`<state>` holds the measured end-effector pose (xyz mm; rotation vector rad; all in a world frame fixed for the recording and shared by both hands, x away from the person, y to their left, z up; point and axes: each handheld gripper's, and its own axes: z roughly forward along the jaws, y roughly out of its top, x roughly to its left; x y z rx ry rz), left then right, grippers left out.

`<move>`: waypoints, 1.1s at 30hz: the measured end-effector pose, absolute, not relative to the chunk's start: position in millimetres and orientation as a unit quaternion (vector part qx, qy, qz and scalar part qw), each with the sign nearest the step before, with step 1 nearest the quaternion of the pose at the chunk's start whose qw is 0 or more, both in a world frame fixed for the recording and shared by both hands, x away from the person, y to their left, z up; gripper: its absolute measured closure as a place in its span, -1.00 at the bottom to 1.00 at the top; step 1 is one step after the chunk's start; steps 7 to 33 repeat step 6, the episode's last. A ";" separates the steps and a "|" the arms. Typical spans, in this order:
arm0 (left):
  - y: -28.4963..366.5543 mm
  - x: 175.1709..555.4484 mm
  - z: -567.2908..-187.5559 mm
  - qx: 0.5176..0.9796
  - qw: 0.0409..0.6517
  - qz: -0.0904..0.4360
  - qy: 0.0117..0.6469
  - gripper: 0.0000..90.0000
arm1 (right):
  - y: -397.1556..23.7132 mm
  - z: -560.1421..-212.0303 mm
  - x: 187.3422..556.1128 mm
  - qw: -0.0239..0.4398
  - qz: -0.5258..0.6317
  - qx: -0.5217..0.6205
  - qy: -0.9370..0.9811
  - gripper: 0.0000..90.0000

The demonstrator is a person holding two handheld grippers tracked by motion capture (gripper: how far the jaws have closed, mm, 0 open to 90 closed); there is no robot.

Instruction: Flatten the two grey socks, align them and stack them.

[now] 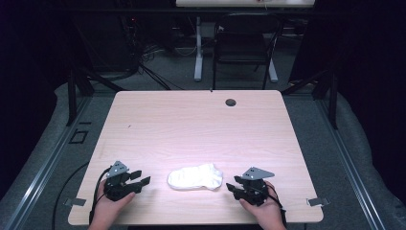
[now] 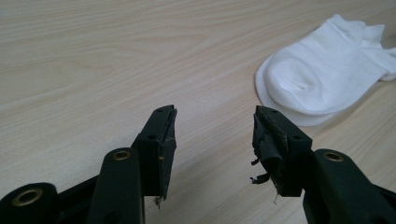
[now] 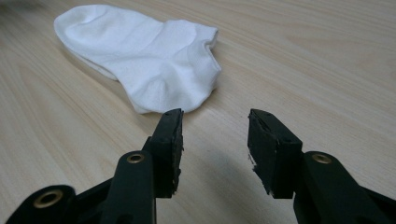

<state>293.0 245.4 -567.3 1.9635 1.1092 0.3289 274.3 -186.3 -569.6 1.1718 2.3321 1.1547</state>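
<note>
From the high view, a white sock (image 1: 195,177) lies near the table's (image 1: 201,124) front edge, between the left gripper (image 1: 142,181) and the right gripper (image 1: 231,187), both apart from it; bare wood stretches behind to the far edge.

In the left gripper view, the jaws gape with nothing between them, the sock's rounded toe ahead.

In the right gripper view, the jaws stand wide and empty, just short of the cuff.
</note>
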 end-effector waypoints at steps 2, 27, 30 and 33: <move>243.5 292.7 -567.7 0.783 0.420 0.130 0.440 0.10 | -185.1 -571.2 274.9 0.141 0.401 0.408 0.808 0.24; 237.6 291.9 -567.9 0.786 0.425 0.122 0.433 0.10 | -184.9 -571.3 275.7 0.138 0.401 0.409 0.808 0.24; 237.6 291.9 -567.9 0.786 0.425 0.122 0.433 0.10 | -184.9 -571.3 275.7 0.138 0.401 0.409 0.808 0.24; 237.6 291.9 -567.9 0.786 0.425 0.122 0.433 0.10 | -184.9 -571.3 275.7 0.138 0.401 0.409 0.808 0.24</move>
